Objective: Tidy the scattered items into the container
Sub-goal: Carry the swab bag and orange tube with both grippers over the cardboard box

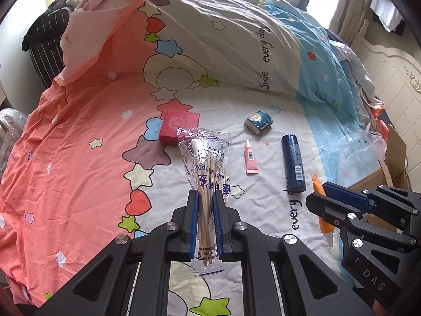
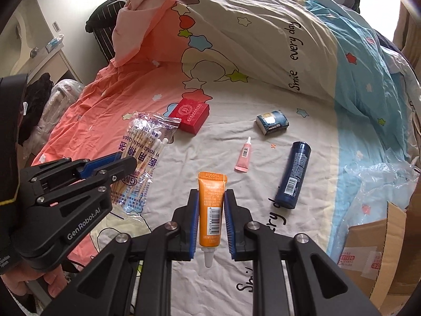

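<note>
While crinkly, swab packet [image 1: 205, 163] flat.

Bedroom, private home. Bed [image 1: 79, 158] spread with a cartoon sheet in pink, white and blue; matching quilt [image 1: 223, 39] rumpled toward the far side. Carved cream headboard [image 1: 389, 79] to the right. Pale bedside cabinet [image 2: 44, 52] on the left. Daylight through window and curtain [image 1: 352, 5]. Dark striped clothing [image 1: 47, 36] heaped beside the bed.
</note>
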`<state>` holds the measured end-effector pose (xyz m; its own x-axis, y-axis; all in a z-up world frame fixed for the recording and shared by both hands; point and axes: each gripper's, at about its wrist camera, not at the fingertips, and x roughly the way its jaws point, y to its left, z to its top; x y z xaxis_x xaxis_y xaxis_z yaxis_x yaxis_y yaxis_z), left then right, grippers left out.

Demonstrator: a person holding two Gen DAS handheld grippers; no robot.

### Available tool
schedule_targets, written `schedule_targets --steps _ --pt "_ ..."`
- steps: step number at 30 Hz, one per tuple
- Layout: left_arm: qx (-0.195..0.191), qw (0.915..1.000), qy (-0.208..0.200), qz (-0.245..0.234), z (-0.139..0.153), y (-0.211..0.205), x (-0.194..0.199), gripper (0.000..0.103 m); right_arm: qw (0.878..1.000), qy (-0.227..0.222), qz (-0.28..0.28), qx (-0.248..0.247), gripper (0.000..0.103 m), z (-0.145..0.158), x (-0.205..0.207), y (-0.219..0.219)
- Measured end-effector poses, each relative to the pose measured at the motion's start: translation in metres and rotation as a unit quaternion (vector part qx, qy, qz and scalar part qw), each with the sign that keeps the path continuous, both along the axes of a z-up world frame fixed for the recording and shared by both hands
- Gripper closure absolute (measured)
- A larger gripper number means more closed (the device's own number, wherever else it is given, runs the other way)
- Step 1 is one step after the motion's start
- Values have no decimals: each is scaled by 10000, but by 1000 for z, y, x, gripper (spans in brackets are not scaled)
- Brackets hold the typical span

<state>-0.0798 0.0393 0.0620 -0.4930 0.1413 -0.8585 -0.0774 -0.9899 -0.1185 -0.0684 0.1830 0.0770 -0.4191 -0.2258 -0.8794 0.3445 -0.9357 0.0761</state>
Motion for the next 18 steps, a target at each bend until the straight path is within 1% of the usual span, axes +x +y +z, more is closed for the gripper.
schedule_targets --steps 6,10,18 --pt "-114 9996 71 -236 8 26 12 92 9998 144 -166 21 86 16 15 21" --pt "-98 9991 106 -406 16 45 18 92 9993 215 -308 20 86 27 23 36" --pt "-89 9961 300 -824 36 93 27 92 9978 350 -565 -6 85 48 33 72"
